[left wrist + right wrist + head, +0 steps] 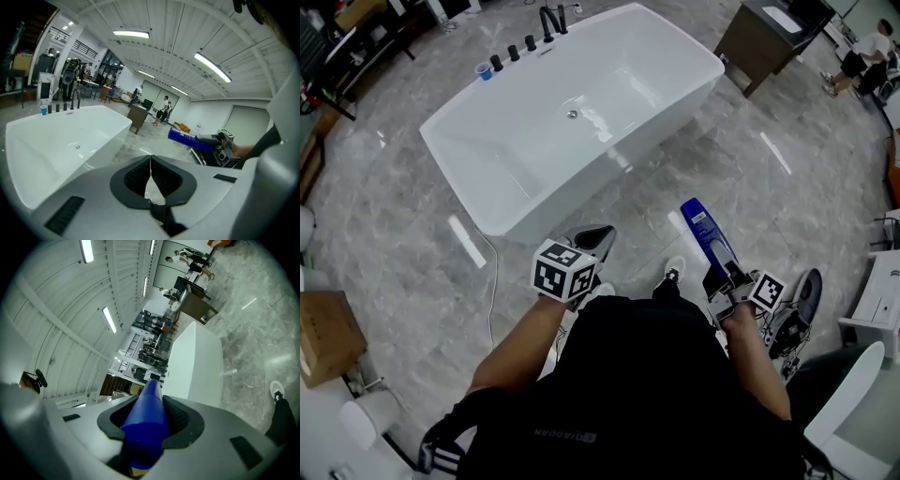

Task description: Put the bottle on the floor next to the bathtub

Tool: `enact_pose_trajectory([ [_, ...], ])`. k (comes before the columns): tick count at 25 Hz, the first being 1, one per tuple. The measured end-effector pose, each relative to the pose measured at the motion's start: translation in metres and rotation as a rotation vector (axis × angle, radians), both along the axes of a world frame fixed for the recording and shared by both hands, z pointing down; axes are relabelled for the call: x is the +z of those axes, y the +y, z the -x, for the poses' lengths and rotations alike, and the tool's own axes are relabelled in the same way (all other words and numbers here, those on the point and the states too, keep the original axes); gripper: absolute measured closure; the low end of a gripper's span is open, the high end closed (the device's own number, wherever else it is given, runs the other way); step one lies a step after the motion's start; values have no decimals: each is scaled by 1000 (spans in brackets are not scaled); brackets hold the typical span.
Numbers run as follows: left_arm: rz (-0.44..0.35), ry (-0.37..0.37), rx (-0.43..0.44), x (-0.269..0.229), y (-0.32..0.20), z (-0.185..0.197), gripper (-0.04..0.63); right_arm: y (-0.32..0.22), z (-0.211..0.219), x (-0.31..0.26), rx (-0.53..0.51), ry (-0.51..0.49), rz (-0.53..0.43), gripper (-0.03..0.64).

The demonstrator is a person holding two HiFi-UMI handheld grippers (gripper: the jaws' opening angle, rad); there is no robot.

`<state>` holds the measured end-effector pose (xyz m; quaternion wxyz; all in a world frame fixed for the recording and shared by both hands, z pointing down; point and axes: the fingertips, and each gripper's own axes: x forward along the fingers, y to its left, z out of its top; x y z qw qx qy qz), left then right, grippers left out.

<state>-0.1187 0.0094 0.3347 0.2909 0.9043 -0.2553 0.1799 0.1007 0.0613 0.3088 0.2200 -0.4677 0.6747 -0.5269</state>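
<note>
The floor (750,187) was grey marble-patterned tile, glossy enough to throw back the ceiling lights, in a large, white-ceilinged showroom. A white bathtub (572,202) stood freely on it, set at an angle to the person. A black tap (551,19) rose at the far end of the rim, with a row of small dark bottles (514,53) and a blue cup (484,70) beside it.

A brown cabinet (764,42) stood beyond the tub's far right corner, and a seated person (862,52) was farther back. A cardboard box (328,336) sat at the left edge, white fixtures (881,291) at the right. A thin cable (492,281) trailed over the floor from the tub's near corner toward the person, whose white shoe (674,272) showed just below the bottle.

The left gripper (598,236) hung in front of the tub's near wall, its jaws pressed together on nothing.

The right gripper (727,262) clasped the bottle (703,230) by one end. The bottle was long and deep blue with a pale label on its side. It was off the floor, tilted, its free end pointing forward toward the tub's near right side and apart from the wall.
</note>
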Motion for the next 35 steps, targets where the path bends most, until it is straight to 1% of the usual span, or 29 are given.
enact_pose_trajectory([
  [5, -4, -5, -42, 6, -19, -14, 578, -31, -26, 13, -35, 21, 8, 445],
  [9, 1, -32, -88, 19, -46, -39, 578, -64, -67, 28, -59, 50, 22, 445],
  [12, 15, -52, -124, 29, -68, -62, 578, -90, -97, 43, -80, 43, 40, 445],
  [16, 45, -82, -168, 43, -98, -102, 578, -129, -136, 67, -139, 52, 75, 445],
  [21, 88, -134, -174, 62, -128, -163, 578, -174, -184, 104, -240, 107, 95, 445],
  [23, 107, -158, -181, 73, -138, -182, 578, -185, -204, 131, -245, 110, 155, 445],
  [25, 126, -196, -186, 85, -147, -199, 578, -193, -223, 164, -263, 137, 229, 446],
  [28, 153, -241, -189, 105, -155, -220, 578, -202, -242, 213, -350, 216, 326, 445],
  [32, 187, -262, -176, 137, -165, -233, 578, -209, -244, 284, -503, 362, 434, 445],
  [35, 225, -269, -153, 169, -165, -230, 578, -212, -231, 331, -576, 439, 494, 446],
])
